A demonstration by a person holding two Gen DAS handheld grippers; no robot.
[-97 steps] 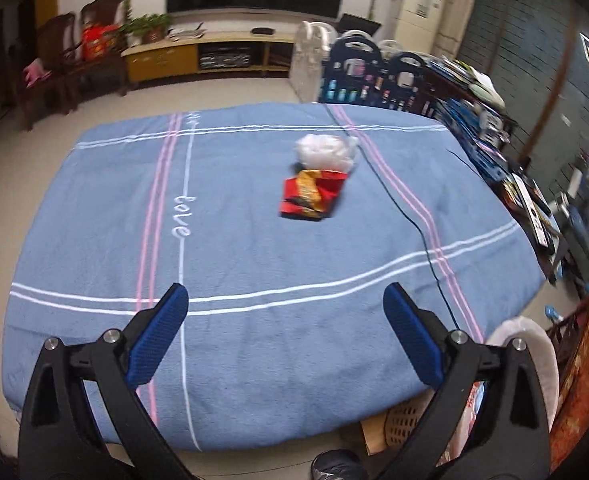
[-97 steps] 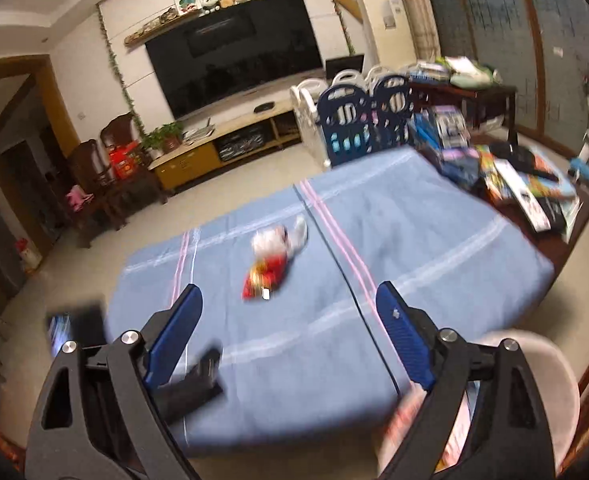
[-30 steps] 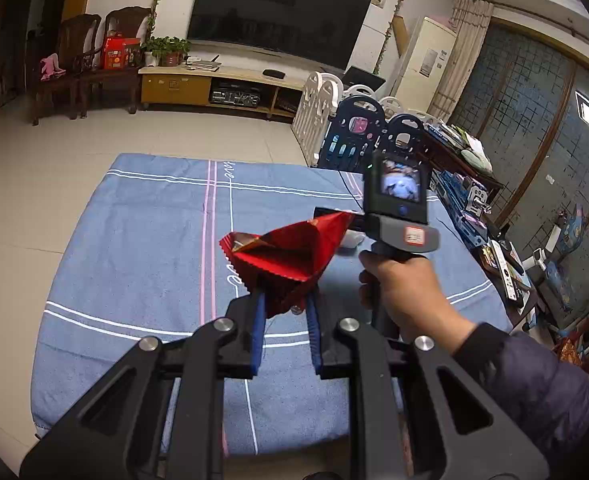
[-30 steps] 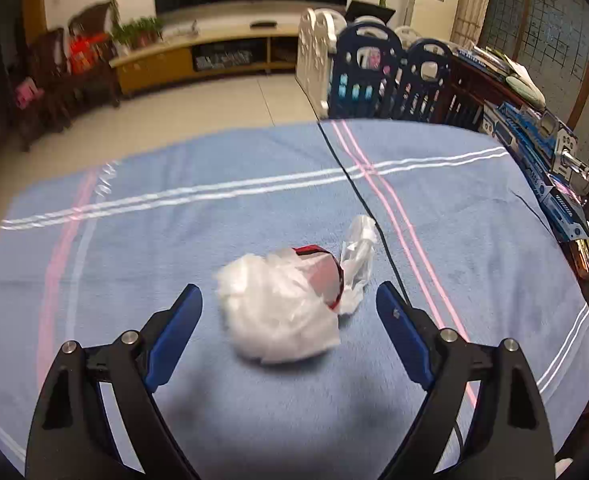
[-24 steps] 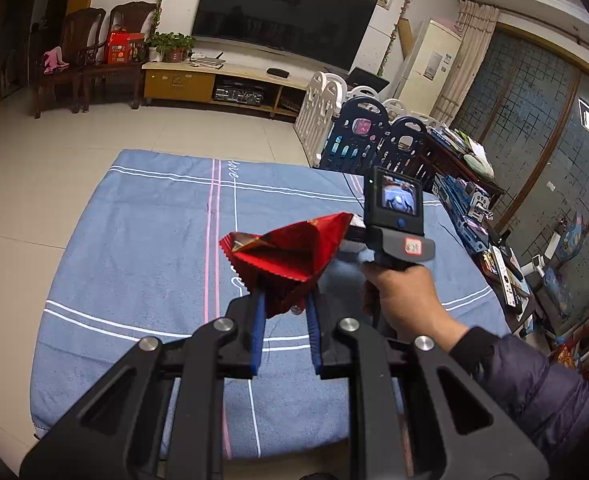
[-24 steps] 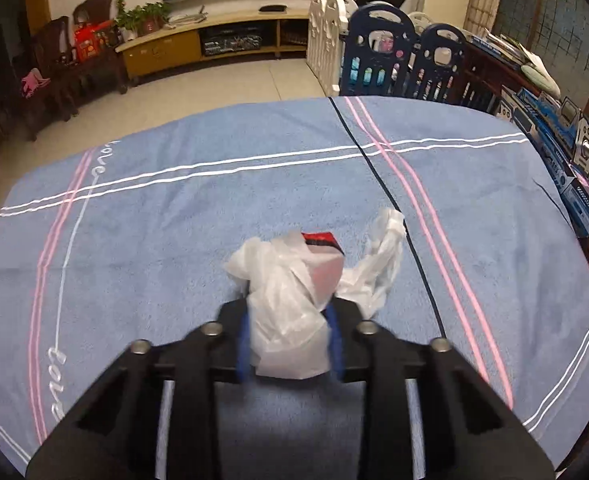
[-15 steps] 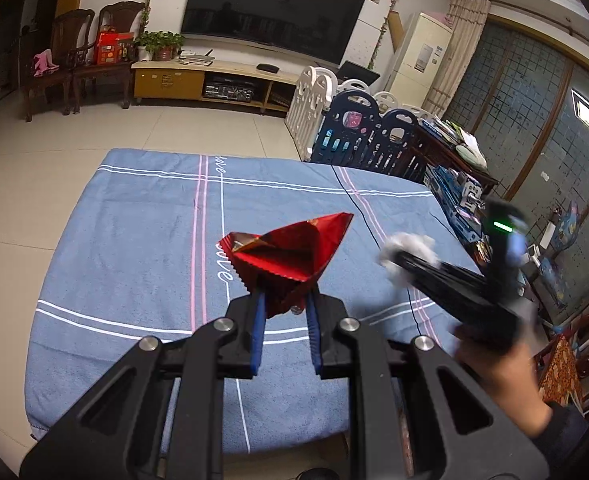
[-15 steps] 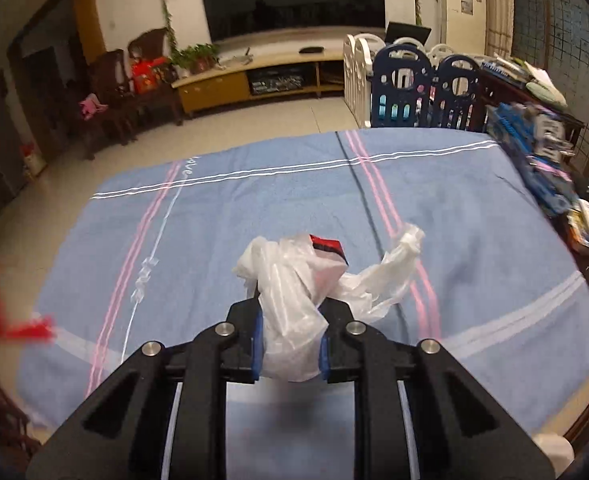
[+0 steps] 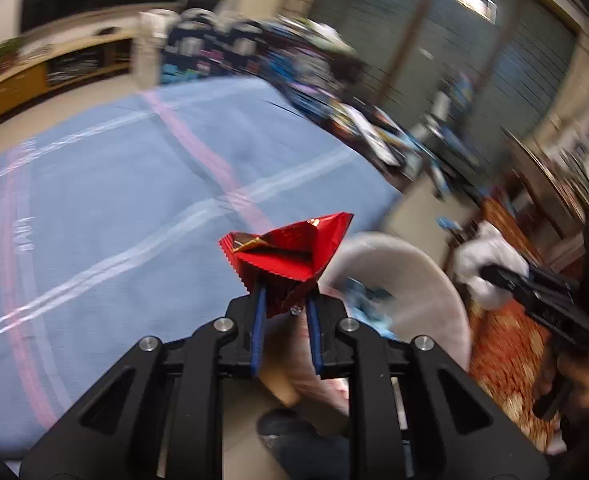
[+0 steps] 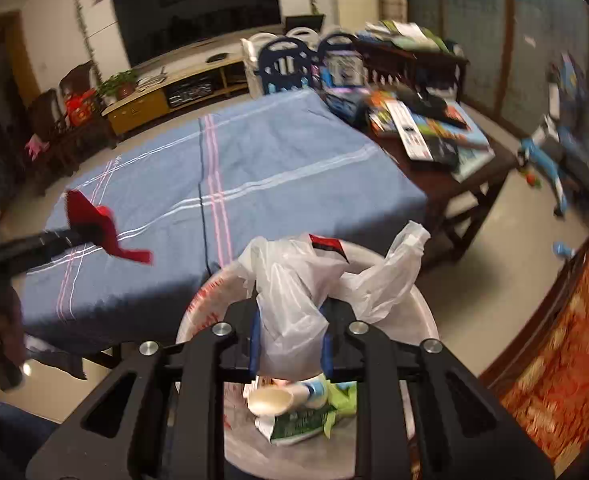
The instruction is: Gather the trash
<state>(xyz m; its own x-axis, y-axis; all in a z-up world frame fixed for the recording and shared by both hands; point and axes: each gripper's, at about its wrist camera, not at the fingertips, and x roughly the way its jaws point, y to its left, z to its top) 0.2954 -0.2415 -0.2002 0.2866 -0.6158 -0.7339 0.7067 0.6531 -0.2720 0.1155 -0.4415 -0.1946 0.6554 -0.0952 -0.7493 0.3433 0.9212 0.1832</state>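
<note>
While motion-blurred, blue cloth [image 9: 114, 200] lettering stays illegible.

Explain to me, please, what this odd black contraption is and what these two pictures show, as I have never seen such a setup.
There is no robot: a person holds one hand-held gripper in each hand, each with a fisheye camera looking along its two fingers. In the left camera's view, the left hand-held gripper is shut on a red snack wrapper. In the right camera's view, the right hand-held gripper is shut on a white plastic bag, above a white trash bin with rubbish inside. Behind lies a blue tablecloth.
</note>
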